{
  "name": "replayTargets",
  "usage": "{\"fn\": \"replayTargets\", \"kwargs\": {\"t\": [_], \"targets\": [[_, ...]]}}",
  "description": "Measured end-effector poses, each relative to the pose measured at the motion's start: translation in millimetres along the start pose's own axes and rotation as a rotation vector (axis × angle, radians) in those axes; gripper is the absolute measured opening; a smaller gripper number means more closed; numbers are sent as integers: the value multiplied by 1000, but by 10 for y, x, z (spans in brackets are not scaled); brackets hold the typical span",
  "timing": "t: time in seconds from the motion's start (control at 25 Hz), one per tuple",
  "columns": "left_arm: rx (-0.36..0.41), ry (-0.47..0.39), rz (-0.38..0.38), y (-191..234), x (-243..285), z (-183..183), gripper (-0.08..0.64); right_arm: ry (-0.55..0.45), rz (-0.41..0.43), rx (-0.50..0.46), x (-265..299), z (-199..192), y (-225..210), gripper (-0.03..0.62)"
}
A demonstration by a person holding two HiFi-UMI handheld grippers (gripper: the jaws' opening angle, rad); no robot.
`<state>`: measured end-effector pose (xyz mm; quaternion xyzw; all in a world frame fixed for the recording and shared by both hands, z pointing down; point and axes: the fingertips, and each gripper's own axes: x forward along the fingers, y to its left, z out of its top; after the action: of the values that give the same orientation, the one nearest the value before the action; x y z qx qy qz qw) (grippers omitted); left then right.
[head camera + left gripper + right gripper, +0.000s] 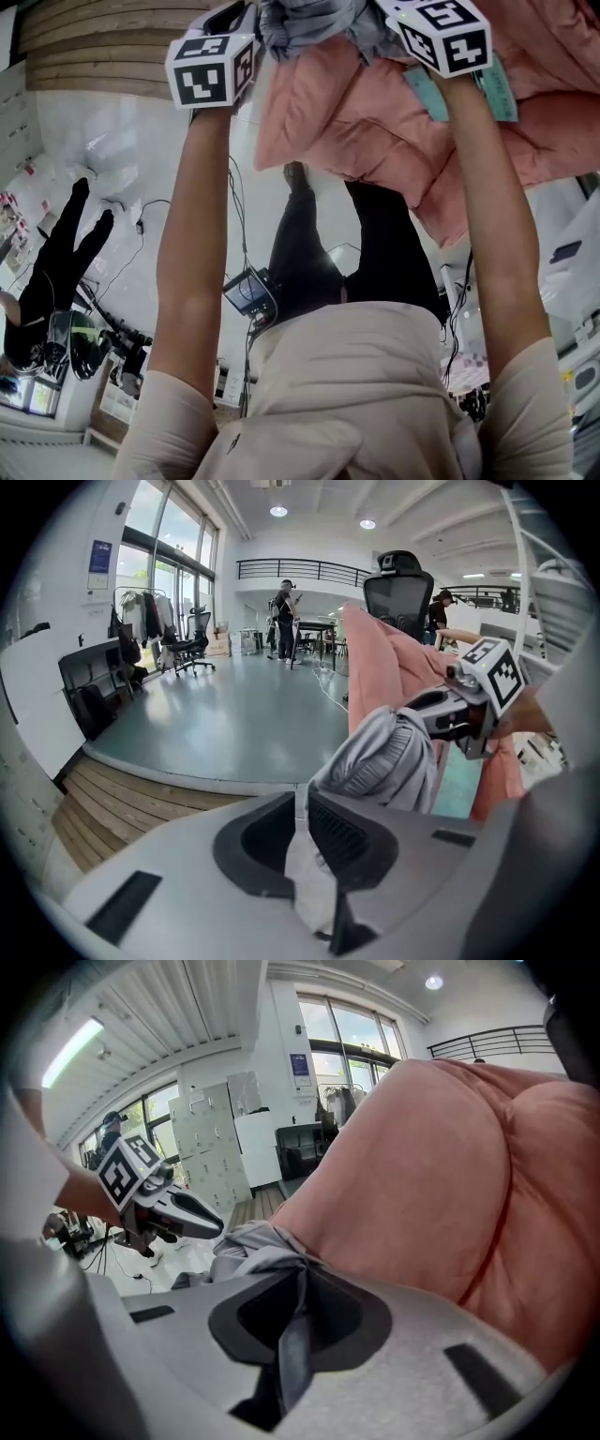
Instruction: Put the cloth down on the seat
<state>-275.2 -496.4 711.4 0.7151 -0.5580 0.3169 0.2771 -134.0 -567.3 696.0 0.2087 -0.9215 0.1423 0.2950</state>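
Two hand-held grippers (302,808) (298,1288) — one grey cloth (384,761) — one pink padded quilt (450,1166).

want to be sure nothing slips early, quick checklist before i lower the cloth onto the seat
1. left gripper clamped on the grey cloth: ok.
2. right gripper clamped on the same cloth: ok.
3. Cloth clear of the floor: ok, held up between both grippers.
4. Cloth spread out: not ok, it is bunched.
5. Landing spot in sight: cannot tell; only a pink padded cushion shows right beside the cloth.
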Motion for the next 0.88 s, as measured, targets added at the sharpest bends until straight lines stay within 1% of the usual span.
{"fn": "replayTargets", "kwargs": {"t": [0.12,0.16,0.24,0.28,0.36,0.44,0.52,0.68,0.88], "targets": [[5,-16,2,-59,-86,20,18,23,-6,4,-83,-79,29,29],[6,-21,2,-77,-130,25,18,35,-7,7,-117,-110,52,47],[5,-31,-4,-116,-250,15,29,62,-11,7,-205,-178,138,110],[3,-37,-8,-137,-325,9,49,75,-13,3,-257,-206,198,152],[1,-54,-14,-164,-489,51,90,102,-19,-3,-365,-232,291,214],[2,-81,-17,-192,-667,159,101,126,-39,0,-490,-212,323,260],[9,-110,-24,-268,-876,239,110,130,-76,7,-668,-183,351,268],[38,-183,-39,-520,-1401,274,114,103,-147,1,-1126,-202,527,276],[83,-292,-68,-906,-2018,311,114,8,-206,5,-1691,-170,809,276]]}}
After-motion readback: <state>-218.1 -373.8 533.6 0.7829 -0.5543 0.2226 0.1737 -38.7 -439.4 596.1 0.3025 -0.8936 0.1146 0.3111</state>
